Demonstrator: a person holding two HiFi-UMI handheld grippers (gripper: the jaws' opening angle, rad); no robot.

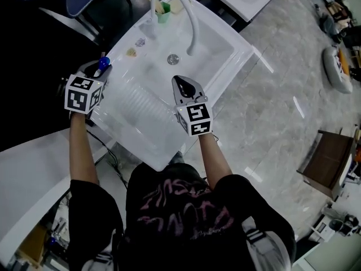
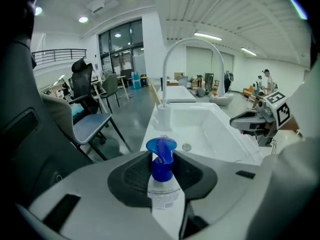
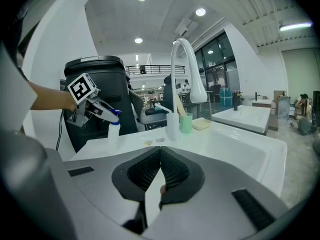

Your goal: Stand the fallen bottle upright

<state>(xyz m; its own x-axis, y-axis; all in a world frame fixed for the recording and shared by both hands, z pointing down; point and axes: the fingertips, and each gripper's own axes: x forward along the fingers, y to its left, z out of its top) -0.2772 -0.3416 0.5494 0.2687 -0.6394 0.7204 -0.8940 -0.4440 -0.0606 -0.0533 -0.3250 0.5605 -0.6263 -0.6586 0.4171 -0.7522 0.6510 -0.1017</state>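
A white spray bottle with a blue cap (image 2: 161, 160) sits between the jaws of my left gripper (image 2: 162, 171), which is shut on its neck. In the right gripper view the bottle (image 3: 113, 132) stands upright at the left edge of the white sink counter (image 3: 150, 136), hanging from my left gripper (image 3: 100, 111). In the head view its blue cap (image 1: 104, 63) shows just past my left gripper (image 1: 97, 75). My right gripper (image 1: 184, 84) hovers over the sink's draining board (image 1: 135, 103), and its jaws (image 3: 160, 171) are shut with nothing in them.
A tall white faucet (image 1: 189, 16) arches over the basin, with the drain (image 1: 173, 59) below it. A green cup (image 3: 186, 122) and a white pump dispenser (image 3: 172, 124) stand at the far rim. An office chair (image 2: 90, 126) and a black bin (image 3: 102, 91) stand beside the sink.
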